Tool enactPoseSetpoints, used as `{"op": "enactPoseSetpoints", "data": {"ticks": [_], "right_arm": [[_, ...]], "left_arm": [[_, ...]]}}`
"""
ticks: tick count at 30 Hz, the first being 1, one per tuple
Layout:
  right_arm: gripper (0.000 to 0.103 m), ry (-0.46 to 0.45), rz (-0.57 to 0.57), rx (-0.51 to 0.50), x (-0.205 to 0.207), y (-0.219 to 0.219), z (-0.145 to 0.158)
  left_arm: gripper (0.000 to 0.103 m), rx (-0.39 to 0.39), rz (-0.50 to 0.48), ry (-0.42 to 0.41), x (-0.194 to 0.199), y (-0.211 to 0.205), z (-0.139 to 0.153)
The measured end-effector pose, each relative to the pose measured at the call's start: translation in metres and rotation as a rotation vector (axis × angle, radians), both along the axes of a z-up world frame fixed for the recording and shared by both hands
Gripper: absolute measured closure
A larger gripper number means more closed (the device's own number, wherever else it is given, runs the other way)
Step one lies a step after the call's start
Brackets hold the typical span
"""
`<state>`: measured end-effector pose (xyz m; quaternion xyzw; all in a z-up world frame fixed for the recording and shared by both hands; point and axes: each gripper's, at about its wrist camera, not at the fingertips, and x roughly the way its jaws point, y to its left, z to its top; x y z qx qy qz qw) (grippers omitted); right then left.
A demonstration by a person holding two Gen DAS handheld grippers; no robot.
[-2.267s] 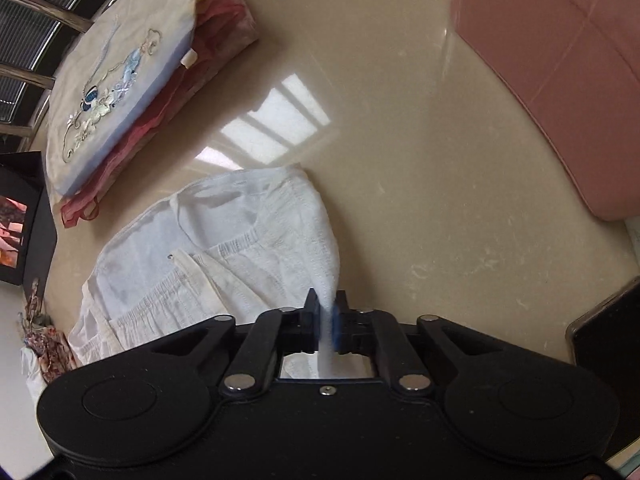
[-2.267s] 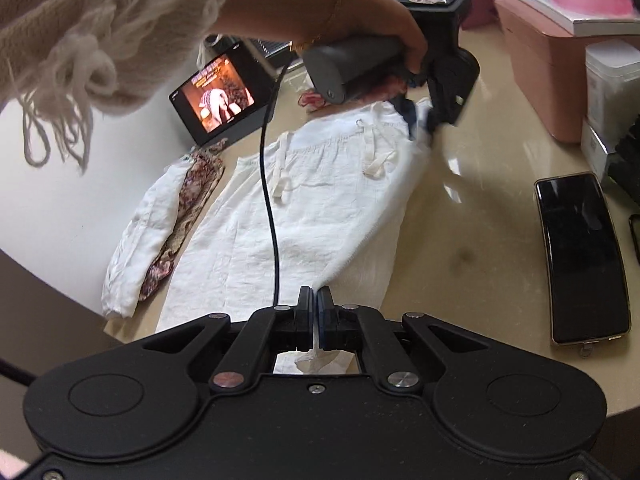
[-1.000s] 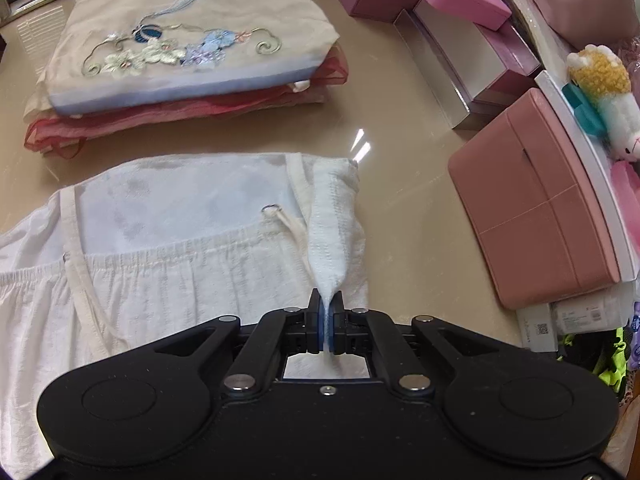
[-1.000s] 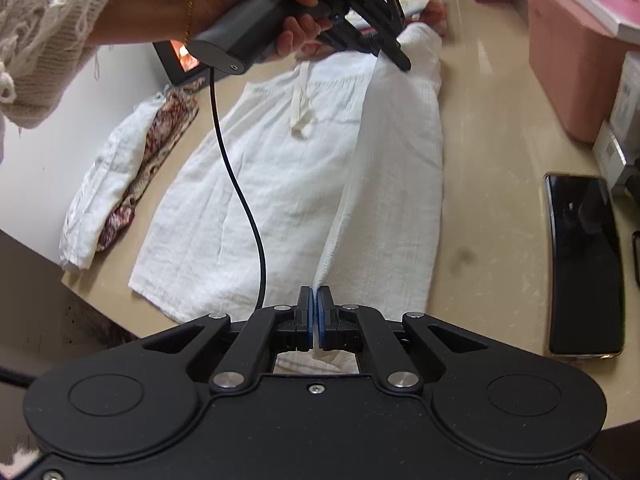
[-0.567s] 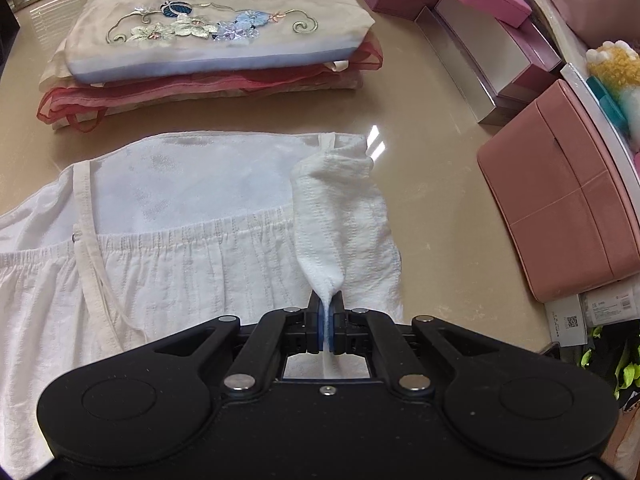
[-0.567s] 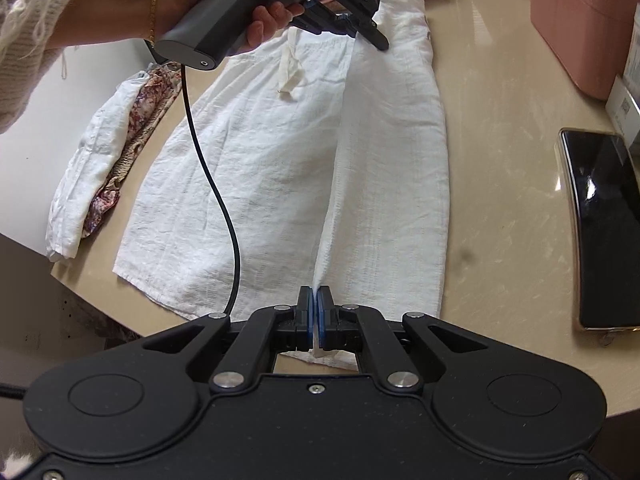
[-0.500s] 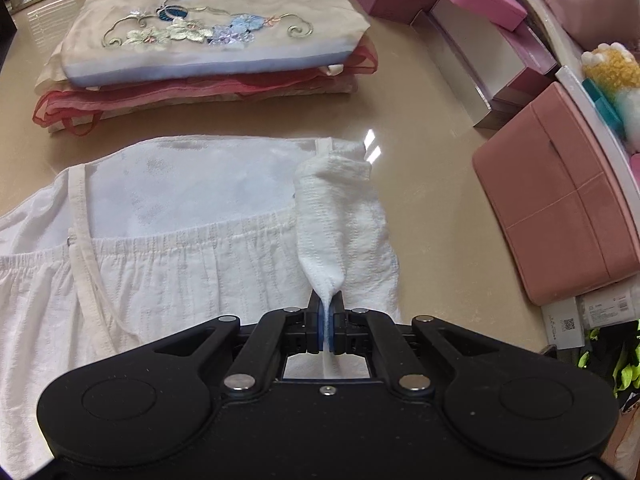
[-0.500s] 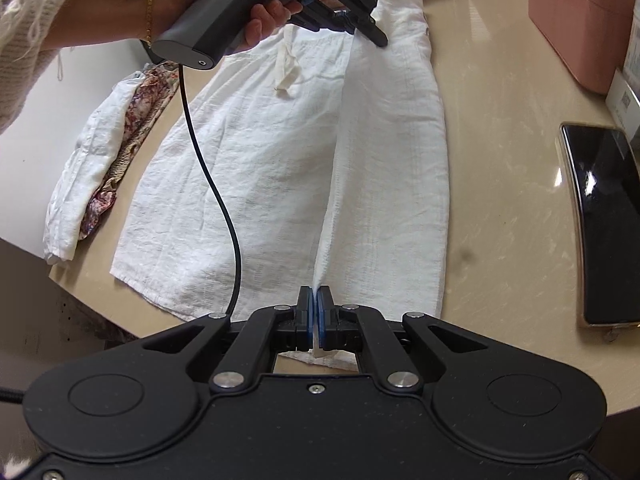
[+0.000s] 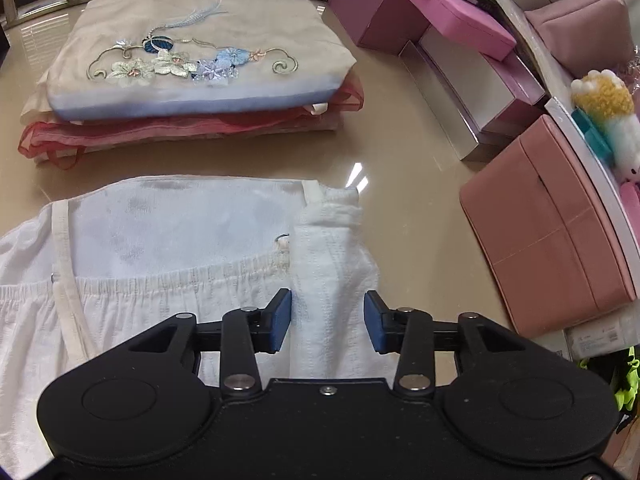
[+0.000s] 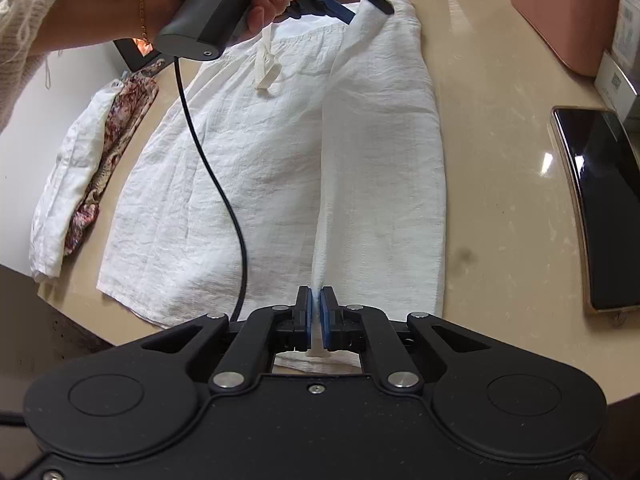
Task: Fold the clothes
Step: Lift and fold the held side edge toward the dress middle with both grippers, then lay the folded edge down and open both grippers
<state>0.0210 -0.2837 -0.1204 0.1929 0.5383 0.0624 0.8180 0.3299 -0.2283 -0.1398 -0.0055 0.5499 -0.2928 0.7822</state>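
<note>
A white strappy dress (image 10: 280, 168) lies flat on the beige table, its right side folded lengthwise over the middle. In the left wrist view my left gripper (image 9: 327, 322) is open over the top end of the folded strip (image 9: 328, 248), which lies loose between the jaws. The left gripper also shows at the far end in the right wrist view (image 10: 352, 10). My right gripper (image 10: 316, 316) is shut on the hem edge of the fold at the near end.
A stack of folded clothes (image 9: 192, 80) with an embroidered top piece lies beyond the dress. Pink boxes (image 9: 552, 224) stand to the right. A phone (image 10: 600, 208) lies right of the dress. A rolled white and floral garment (image 10: 80, 184) and a small screen are at the left.
My left gripper has opened and let go of the folded top edge, which now rests on the dress. The right gripper has stayed shut on the hem.
</note>
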Motion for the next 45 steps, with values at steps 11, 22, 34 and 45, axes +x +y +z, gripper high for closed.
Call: {"op": "enactPoseSetpoints", "data": {"ticks": [11,22,34,45], "right_arm": [[0.097,0.005,-0.042,-0.033,0.001,0.004,-0.003],[0.066,-0.042,-0.247,0.127,-0.018,-0.023,0.010],[0.077,0.050,-0.063,-0.193,0.016,0.010,-0.008],[0.082,0.133,-0.173,-0.294,-0.013,-0.005,-0.019]], "left_arm": [[0.083,-0.012,0.003,-0.044,0.006,-0.022,-0.011],[0.043,-0.035,0.021,-0.133,0.015,0.006,0.024],[0.086,0.045,-0.125,-0.100,-0.011,-0.023,-0.016],[0.085,0.032,-0.086,-0.088,-0.005,-0.022,-0.017]]}}
